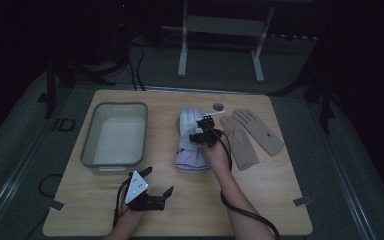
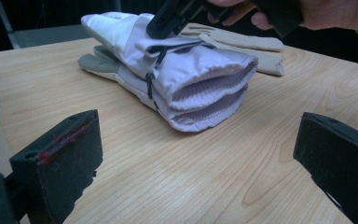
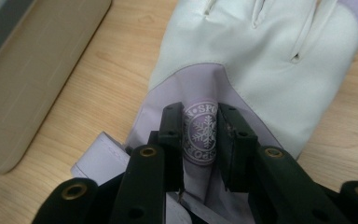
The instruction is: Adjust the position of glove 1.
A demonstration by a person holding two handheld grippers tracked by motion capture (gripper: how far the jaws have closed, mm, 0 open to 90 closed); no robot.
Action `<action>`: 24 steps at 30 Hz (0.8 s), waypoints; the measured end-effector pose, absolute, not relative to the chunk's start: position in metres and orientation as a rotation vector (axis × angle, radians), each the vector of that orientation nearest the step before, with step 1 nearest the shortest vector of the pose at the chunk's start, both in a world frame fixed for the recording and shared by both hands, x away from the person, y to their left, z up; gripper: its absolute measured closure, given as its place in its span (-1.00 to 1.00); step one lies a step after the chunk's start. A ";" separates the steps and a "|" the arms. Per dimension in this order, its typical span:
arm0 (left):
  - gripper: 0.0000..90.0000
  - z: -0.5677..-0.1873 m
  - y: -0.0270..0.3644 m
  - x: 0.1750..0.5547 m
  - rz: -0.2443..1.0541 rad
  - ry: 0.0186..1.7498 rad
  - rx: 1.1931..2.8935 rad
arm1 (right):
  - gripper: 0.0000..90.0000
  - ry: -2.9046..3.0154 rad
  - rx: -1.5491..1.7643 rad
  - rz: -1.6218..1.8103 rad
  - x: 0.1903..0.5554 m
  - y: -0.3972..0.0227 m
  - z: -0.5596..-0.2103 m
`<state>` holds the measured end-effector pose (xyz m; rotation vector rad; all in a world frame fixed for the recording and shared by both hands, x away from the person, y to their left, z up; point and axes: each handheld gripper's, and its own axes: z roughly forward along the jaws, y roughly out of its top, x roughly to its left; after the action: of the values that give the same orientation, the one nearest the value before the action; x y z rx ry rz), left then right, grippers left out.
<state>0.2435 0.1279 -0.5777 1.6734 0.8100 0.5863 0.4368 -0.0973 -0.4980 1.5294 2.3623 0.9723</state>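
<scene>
lilac ski gloves (image 3: 242, 70) under right gripper (image 3: 200, 140) jaws

Bare table (image 1: 260, 195) open near front edge; bin (image 1: 114, 137) blocks left, tan gloves (image 1: 250, 135) crowd right of lilac gloves (image 1: 190, 142).

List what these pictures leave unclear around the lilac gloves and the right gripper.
- Right gripper: fingers stand narrowly apart over the lilac gloves; whether they pinch fabric is unclear.
- Round badge: lettering partly covered by fingers.
- Grey bin: dim high view hides any contents.
- Beige gloves: mostly behind the lilac pair.
</scene>
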 end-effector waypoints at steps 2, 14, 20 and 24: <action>-0.97 -0.578 0.128 0.244 0.584 0.811 1.672 | 0.61 2.372 1.522 0.957 0.438 -0.097 -0.502; -0.97 -0.577 0.128 0.246 0.578 0.831 1.679 | 0.20 2.436 1.470 0.985 0.443 -0.100 -0.504; -0.97 -0.577 0.128 0.249 0.548 0.849 1.692 | -0.46 2.456 1.411 1.067 0.436 -0.115 -0.488; -0.97 -0.577 0.128 0.249 0.541 0.842 1.703 | -0.61 2.457 1.376 1.105 0.431 -0.131 -0.480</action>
<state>0.2494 0.1280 -0.5769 1.7029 0.8417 0.5411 0.4306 -0.1314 -0.4796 1.3760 2.4572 1.1047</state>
